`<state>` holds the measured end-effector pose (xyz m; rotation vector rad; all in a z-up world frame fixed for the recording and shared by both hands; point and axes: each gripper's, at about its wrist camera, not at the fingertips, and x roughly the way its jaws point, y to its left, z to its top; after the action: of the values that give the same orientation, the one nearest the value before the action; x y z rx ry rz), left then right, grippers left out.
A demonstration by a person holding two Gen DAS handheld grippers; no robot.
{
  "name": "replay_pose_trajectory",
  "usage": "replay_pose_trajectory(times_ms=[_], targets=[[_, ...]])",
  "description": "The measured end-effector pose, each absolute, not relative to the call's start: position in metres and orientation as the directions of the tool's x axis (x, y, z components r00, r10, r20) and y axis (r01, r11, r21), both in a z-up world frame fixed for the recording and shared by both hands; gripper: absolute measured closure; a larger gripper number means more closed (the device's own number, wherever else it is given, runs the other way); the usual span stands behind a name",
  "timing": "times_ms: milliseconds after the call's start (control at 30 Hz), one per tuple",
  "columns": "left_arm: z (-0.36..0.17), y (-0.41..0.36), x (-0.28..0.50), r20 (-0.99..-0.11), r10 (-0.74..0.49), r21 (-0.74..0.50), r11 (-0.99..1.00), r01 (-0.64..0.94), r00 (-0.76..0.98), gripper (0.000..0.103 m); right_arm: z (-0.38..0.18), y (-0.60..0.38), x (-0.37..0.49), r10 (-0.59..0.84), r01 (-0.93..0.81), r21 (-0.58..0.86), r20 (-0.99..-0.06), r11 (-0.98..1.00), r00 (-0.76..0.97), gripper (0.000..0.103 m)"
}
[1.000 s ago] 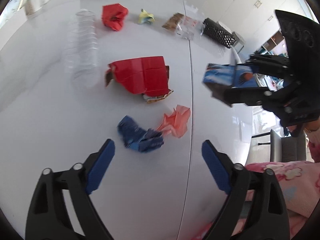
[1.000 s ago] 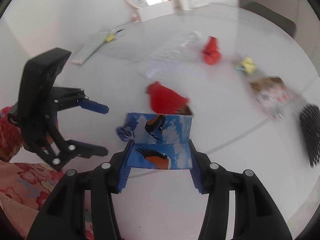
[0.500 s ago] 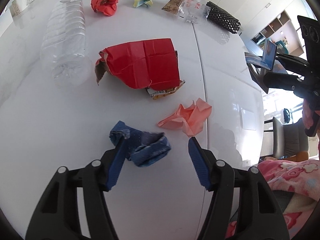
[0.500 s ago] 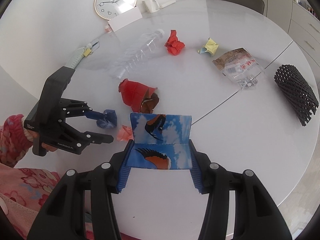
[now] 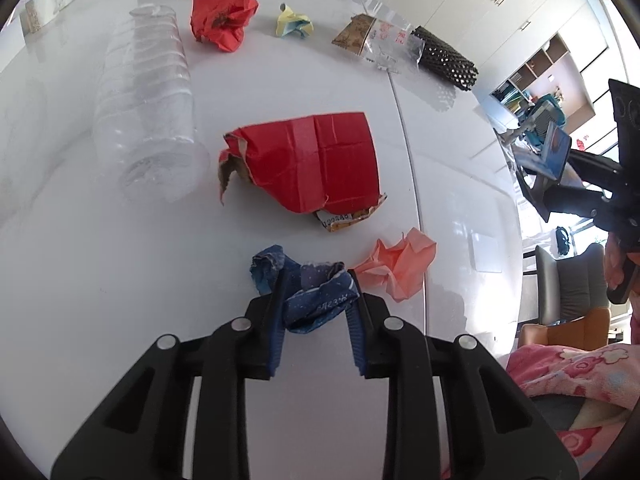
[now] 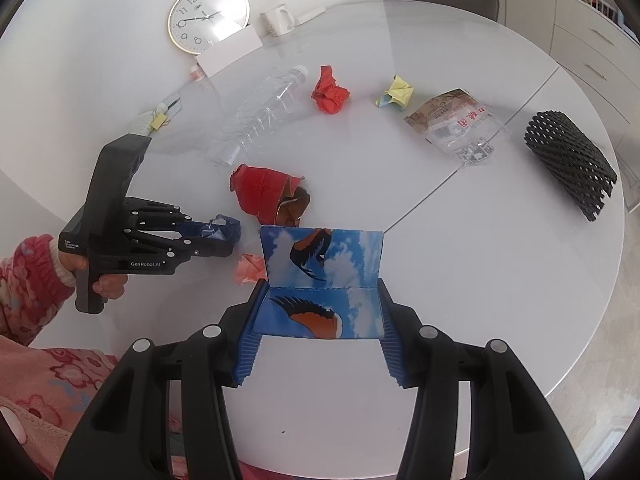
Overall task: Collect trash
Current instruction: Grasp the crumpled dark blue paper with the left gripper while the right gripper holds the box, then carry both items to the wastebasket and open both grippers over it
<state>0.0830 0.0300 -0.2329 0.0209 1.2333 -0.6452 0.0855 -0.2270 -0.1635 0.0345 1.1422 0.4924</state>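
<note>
Blue wrapper (image 5: 316, 300) — in left gripper (image 5: 318, 280).

A round white worktop (image 6: 500, 280) carries a clear plastic bottle (image 5: 146, 104) lying flat, a torn red carton (image 5: 312, 164), red (image 5: 222, 16), yellow (image 5: 294, 26) and pink paper wads (image 5: 396, 266), a clear snack wrapper (image 6: 456, 124), a black mesh sleeve (image 6: 570, 158), and a mug (image 6: 278, 20).

The pink paper wad (image 5: 396, 268) lies just beside the left gripper (image 5: 316, 300) on its right, and the red flattened carton (image 5: 316, 168) blocks the way straight ahead. Left of the carton the clear bottle (image 5: 148, 108) lies lengthwise. Bare counter (image 6: 460, 264) opens toward the black mesh sleeve (image 6: 572, 164).
</note>
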Motion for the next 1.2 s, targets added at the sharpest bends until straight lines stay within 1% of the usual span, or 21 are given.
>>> replay_pose_trajectory(times_ms=[233, 367, 500, 667, 767, 900, 967, 1067, 1100, 1167, 1200], targets=[[-0.209, 0.028, 0.073, -0.861, -0.467, -0.332, 0.817, 0.471, 0.203, 0.077, -0.159, -0.241, 0.064, 0.378, -0.29, 0.282, -0.852, 0.915, 0.363, 0.051], [-0.183, -0.003, 0.054, -0.855, -0.477, -0.312, 0.789, 0.53, 0.206, 0.077, -0.155, -0.266, 0.045, 0.364, -0.224, 0.296, -0.844, 0.929, 0.394, 0.051], [-0.163, -0.064, 0.031, -0.845, -0.509, -0.307, 0.713, 0.631, 0.164, 0.077, -0.155, -0.311, 0.019, 0.324, -0.122, 0.301, -0.847, 0.946, 0.421, 0.051], [-0.15, -0.166, 0.006, -0.815, -0.578, -0.357, 0.55, 0.755, 0.036, 0.076, -0.165, -0.383, -0.028, 0.222, 0.045, 0.268, -0.872, 0.962, 0.436, 0.051], [-0.157, -0.236, -0.011, -0.814, -0.579, -0.369, 0.449, 0.814, -0.049, 0.076, -0.17, -0.43, -0.06, 0.157, 0.151, 0.244, -0.886, 0.958, 0.437, 0.051], [-0.179, -0.314, -0.026, -0.815, -0.557, -0.418, 0.37, 0.83, -0.162, 0.076, -0.171, -0.484, -0.101, 0.073, 0.239, 0.191, -0.901, 0.952, 0.429, 0.051], [-0.195, -0.345, -0.032, -0.822, -0.532, -0.434, 0.351, 0.83, -0.205, 0.076, -0.173, -0.507, -0.115, 0.053, 0.274, 0.185, -0.901, 0.944, 0.43, 0.051], [-0.218, -0.384, -0.042, -0.851, -0.476, -0.419, 0.358, 0.835, -0.223, 0.075, -0.177, -0.538, -0.13, 0.057, 0.309, 0.211, -0.896, 0.927, 0.44, 0.05], [-0.225, -0.395, -0.045, -0.86, -0.458, -0.412, 0.363, 0.836, -0.225, 0.073, -0.179, -0.547, -0.135, 0.061, 0.31, 0.217, -0.895, 0.926, 0.443, 0.05], [-0.235, -0.407, -0.054, -0.874, -0.428, -0.4, 0.371, 0.838, -0.228, 0.059, -0.182, -0.56, -0.139, 0.071, 0.302, 0.225, -0.892, 0.926, 0.446, 0.05], [-0.238, -0.414, -0.057, -0.882, -0.416, -0.391, 0.381, 0.838, -0.223, 0.049, -0.185, -0.566, -0.141, 0.08, 0.298, 0.232, -0.891, 0.926, 0.446, 0.05]])
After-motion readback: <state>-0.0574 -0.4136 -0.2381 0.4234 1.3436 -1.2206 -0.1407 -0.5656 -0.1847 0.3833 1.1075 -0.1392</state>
